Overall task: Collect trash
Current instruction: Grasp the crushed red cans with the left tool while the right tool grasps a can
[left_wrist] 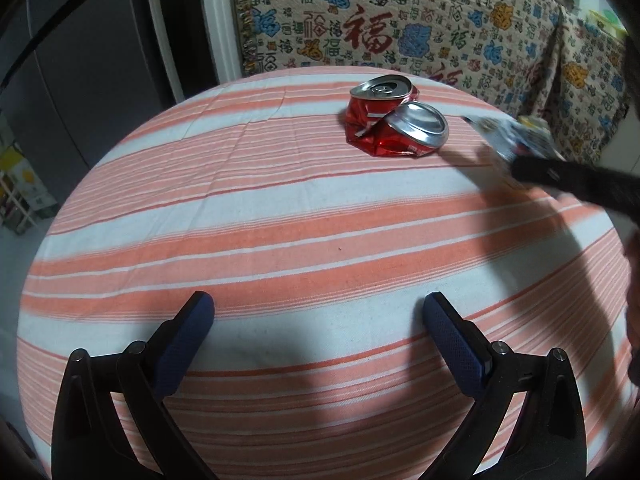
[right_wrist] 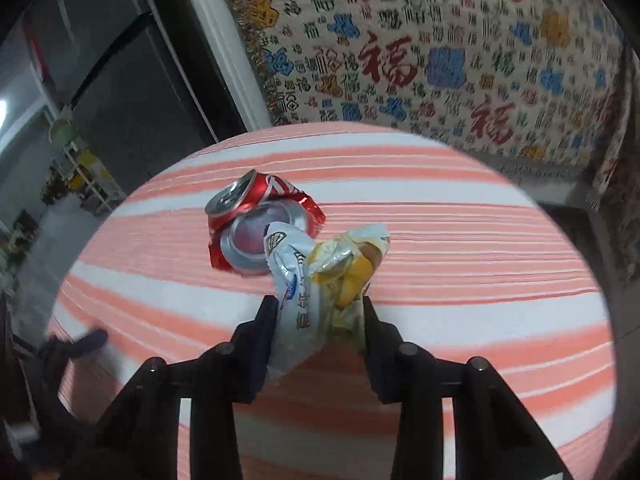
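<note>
Where striped cloth (left_wrist: 280, 240) ends: patterned drape (left_wrist: 400, 20), possibly fridge (left_wrist: 92, 60).

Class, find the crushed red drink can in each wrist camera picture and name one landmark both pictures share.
Left wrist view: crushed red can lies upper centre on the striped cloth, beyond the open left gripper.
Right wrist view: it lies left of centre, behind the wrappers in the right gripper.
Shared landmark: the patterned hanging fabric behind the table.
</note>
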Available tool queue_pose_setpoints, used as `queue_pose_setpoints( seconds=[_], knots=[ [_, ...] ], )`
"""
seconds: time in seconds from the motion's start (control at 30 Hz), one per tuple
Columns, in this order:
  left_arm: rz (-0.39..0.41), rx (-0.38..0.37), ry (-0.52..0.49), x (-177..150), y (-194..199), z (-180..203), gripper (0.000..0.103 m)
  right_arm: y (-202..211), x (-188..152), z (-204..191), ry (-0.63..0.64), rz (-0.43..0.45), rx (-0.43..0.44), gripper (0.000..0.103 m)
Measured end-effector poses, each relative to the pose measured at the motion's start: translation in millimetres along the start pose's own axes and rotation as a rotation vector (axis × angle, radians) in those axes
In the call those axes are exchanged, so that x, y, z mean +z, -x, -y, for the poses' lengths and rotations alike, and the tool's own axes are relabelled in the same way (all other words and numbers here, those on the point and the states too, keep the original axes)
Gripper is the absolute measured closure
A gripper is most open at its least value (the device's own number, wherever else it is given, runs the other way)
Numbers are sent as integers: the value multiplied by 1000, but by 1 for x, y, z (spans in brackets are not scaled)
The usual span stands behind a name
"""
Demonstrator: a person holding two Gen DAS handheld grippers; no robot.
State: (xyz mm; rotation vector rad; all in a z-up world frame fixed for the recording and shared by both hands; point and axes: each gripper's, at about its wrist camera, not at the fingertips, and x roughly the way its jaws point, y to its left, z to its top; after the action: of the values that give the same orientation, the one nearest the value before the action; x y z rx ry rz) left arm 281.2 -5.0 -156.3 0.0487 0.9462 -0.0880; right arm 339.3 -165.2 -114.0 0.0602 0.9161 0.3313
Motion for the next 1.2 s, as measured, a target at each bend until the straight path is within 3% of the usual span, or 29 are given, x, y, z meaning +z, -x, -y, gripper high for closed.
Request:
queue_pose_setpoints(
  seconds=[0.23,0.3,0.33,0.37,0.43,0.63,0.77,0.93,1.0,1.03,1.2],
  knots=[
    [0,1,1,1,0,-1,0,67,-81,10,122,64,-82,65],
    [-1,-8,1,2,-1,-2,0,71,-103,9,133,59,-109,61],
    [-1,-16,-5,4,-2,-2,0,69,-105,10,135,59,-121,54],
    [-1,-36,-25,8,-4,-2,0,67,-109,9,137,52,-128,37],
    [5,-88,-67,21,-11,-2,0,61,-112,10,137,10,-107,27],
    [43,-191,-80,85,-40,-10,1,67,-110,31,52,23,-49,27],
    [25,-303,-85,126,-71,-3,1,62,-112,22,95,9,-95,25],
    [30,-341,-106,145,-99,8,1,60,-113,18,115,2,-123,25],
    [49,-399,-90,148,-98,6,25,60,-114,15,114,3,-121,25],
    [48,-418,-83,147,-96,5,44,61,-114,15,113,3,-119,25],
    [70,-335,-9,122,-70,-17,45,62,-115,15,114,3,-121,25]
  ],
)
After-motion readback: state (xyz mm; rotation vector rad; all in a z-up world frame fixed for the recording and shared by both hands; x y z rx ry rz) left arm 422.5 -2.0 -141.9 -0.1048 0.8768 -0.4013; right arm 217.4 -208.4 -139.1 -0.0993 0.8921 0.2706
